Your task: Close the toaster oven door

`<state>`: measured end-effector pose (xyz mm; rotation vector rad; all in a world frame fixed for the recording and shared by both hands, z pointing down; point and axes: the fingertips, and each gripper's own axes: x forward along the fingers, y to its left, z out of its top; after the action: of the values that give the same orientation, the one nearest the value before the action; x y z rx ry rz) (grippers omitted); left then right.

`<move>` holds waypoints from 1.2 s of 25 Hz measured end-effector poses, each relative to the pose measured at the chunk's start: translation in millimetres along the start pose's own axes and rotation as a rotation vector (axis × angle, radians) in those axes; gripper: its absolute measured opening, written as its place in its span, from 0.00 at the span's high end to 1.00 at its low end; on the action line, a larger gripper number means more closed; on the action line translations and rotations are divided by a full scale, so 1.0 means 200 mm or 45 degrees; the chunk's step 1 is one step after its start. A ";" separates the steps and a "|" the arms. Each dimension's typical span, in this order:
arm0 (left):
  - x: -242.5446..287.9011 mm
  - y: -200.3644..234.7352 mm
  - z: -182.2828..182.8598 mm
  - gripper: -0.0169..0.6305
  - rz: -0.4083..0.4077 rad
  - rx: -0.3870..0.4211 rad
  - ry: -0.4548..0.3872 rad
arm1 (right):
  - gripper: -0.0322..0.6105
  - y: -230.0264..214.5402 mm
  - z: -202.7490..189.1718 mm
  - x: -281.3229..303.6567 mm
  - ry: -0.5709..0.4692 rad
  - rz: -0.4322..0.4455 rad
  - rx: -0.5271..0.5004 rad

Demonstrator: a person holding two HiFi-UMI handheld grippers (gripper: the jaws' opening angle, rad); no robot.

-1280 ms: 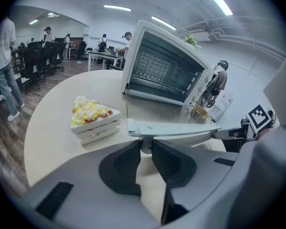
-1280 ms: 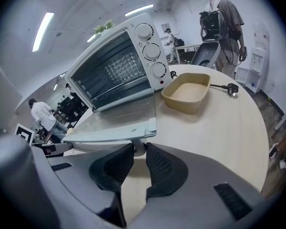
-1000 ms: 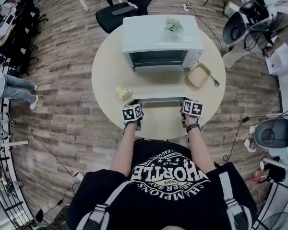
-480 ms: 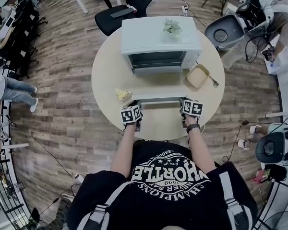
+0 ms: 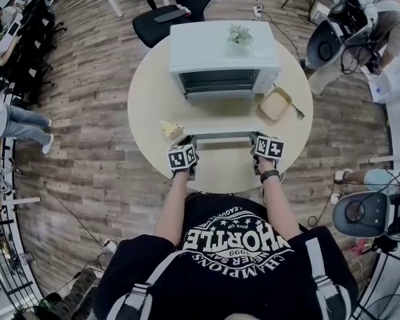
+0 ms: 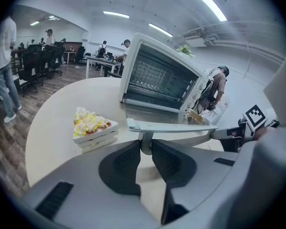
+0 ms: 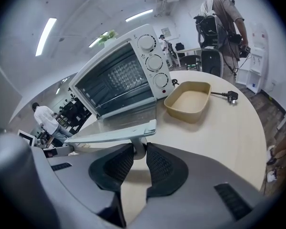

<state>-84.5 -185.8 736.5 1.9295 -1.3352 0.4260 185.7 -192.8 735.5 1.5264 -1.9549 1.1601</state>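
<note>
- The toaster oven (image 5: 223,55) stands at the far side of the round worktop (image 5: 152,95), and its open front faces the person.
- Its door (image 5: 221,120) is fully open. It lies about level and reaches from the oven toward the person, with the hinge at the far edge, low on the oven front.
- The handle (image 5: 223,137) is a pale bar on the near edge of the door. Its long axis runs from left to right, across the way both grippers point.
- The left gripper (image 6: 146,149) is clamped on the left post of the handle (image 6: 174,127); the dark pads press on the post from both sides.
- The right gripper (image 7: 139,152) is clamped in the same way on the right post of the handle (image 7: 112,135).
- So each gripper holds one end of the bar, and neither is nearer than the other. The oven lies straight ahead of both, beyond the door.
- In my judgement the closing move must carry the handle up and away from the person in an arc around the far hinge, both ends rising together so that the door does not twist.
- A slice of cake (image 6: 93,128) lies just left of the door and a beige tray (image 7: 187,99) to the right. Both are outside that arc.
</note>
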 end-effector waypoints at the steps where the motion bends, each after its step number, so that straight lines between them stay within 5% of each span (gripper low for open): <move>1: 0.00 0.00 0.00 0.83 0.001 0.005 -0.003 | 0.79 0.00 0.00 0.00 -0.005 0.000 0.005; 30: -0.05 -0.02 0.09 0.83 -0.021 -0.059 -0.088 | 0.79 0.03 0.09 -0.04 -0.081 0.003 -0.010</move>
<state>-87.3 -192.3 717.0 1.9312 -1.3608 0.3202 185.1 -201.1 716.6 1.5751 -2.0005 1.1165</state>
